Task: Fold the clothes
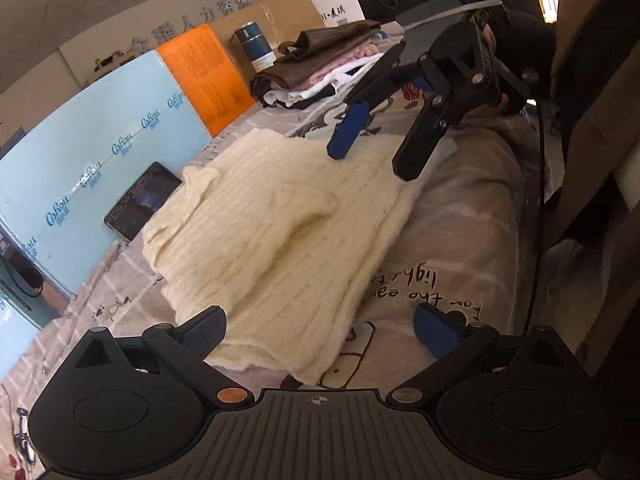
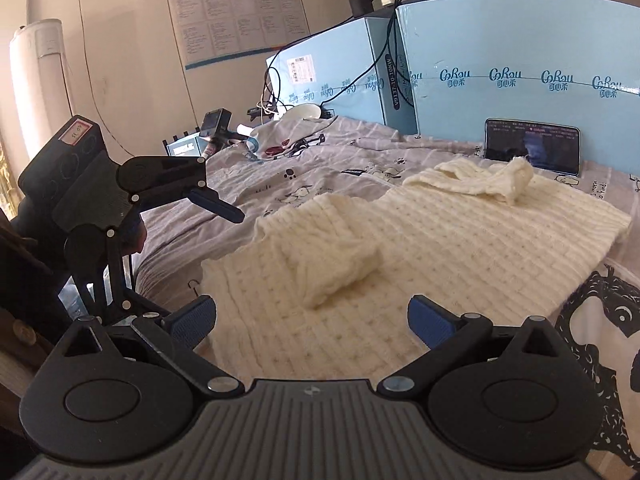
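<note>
A cream knitted sweater (image 1: 280,232) lies flat on the grey printed bedsheet (image 1: 460,220), with both sleeves folded in over its body. It also shows in the right wrist view (image 2: 420,248), one sleeve end (image 2: 336,276) lying on its middle. My left gripper (image 1: 320,332) is open and empty, just above the sweater's near edge. My right gripper (image 2: 310,322) is open and empty over the sweater's hem side. It also shows in the left wrist view (image 1: 376,152), hovering above the sweater's far edge. The left gripper shows at the left of the right wrist view (image 2: 218,204), open.
A pile of folded clothes (image 1: 320,64) sits at the far end of the bed. A phone (image 1: 142,204) leans against light blue boxes (image 1: 100,140) along the bed's side. An orange box (image 1: 208,76) and a dark can (image 1: 256,46) stand behind. Cables, a bowl (image 2: 306,112) and small devices lie far off.
</note>
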`<state>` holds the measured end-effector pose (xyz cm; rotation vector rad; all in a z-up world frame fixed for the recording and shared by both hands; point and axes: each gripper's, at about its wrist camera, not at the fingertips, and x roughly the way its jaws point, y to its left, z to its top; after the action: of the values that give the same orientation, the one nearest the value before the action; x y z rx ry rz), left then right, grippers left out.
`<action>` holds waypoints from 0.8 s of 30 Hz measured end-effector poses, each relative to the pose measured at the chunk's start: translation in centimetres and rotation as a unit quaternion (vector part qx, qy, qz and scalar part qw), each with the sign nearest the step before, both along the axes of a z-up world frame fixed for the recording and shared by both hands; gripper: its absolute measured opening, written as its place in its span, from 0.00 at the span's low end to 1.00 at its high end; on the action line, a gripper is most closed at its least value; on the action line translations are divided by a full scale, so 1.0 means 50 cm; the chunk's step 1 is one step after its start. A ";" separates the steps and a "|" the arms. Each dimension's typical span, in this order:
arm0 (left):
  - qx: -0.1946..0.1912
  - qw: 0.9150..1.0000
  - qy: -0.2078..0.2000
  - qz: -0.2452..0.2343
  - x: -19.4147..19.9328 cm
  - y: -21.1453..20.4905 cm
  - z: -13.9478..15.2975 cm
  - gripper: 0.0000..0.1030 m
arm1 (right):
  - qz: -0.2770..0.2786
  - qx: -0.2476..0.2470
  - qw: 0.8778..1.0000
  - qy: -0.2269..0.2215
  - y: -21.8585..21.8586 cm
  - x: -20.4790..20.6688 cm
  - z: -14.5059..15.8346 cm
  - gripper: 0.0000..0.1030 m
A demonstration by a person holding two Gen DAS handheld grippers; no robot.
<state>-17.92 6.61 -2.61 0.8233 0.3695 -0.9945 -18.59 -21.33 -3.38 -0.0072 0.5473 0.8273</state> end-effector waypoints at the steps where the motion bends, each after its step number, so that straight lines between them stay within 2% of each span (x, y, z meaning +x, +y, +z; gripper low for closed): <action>1: -0.001 1.000 -0.017 0.006 -0.003 -0.003 -0.005 1.00 | 0.002 -0.009 1.000 -0.002 0.004 -0.009 0.000 1.00; 6: -0.028 0.992 -0.106 0.059 0.019 -0.013 -0.023 1.00 | 0.003 -0.066 0.997 -0.025 0.027 -0.051 -0.005 1.00; 9: -0.066 0.990 -0.096 0.075 0.036 -0.009 -0.016 0.99 | -0.004 -0.093 0.995 -0.035 0.033 -0.066 -0.010 1.00; 12: -0.107 0.989 -0.073 0.070 0.039 0.001 0.007 0.74 | -0.007 -0.112 0.993 -0.047 0.030 -0.074 -0.013 0.98; 14: -0.118 0.990 -0.061 0.051 0.036 0.006 0.015 0.37 | -0.013 -0.120 0.991 -0.058 0.022 -0.073 -0.012 0.95; 16: -0.119 0.990 -0.060 0.040 0.035 0.004 0.013 0.26 | -0.022 -0.126 0.989 -0.069 0.013 -0.069 -0.010 0.73; 17: -0.121 0.990 -0.059 0.038 0.035 0.004 0.013 0.22 | -0.026 -0.129 0.988 -0.074 0.008 -0.067 -0.010 0.51; 18: -0.123 0.990 -0.061 0.037 0.034 0.004 0.013 0.21 | -0.031 -0.132 0.987 -0.080 0.003 -0.065 -0.009 0.37; 19: -0.129 0.989 -0.068 0.039 0.034 0.002 0.015 0.20 | -0.025 -0.123 0.988 -0.085 -0.004 -0.063 -0.004 0.32; 20: -0.135 0.987 -0.076 0.041 0.035 0.000 0.018 0.19 | -0.021 -0.104 0.990 -0.094 -0.012 -0.060 0.005 0.21; 21: -0.142 0.985 -0.084 0.044 0.040 -0.003 0.022 0.19 | -0.022 -0.084 0.991 -0.105 -0.020 -0.058 0.015 0.17; 24: -0.157 0.980 -0.111 0.046 0.065 -0.016 0.041 0.19 | -0.059 -0.045 0.986 -0.149 -0.037 -0.044 0.045 0.17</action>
<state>-14.68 5.80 -0.56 0.6170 0.0545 -0.8376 -20.79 -23.18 -1.12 -0.1777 0.2989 0.6704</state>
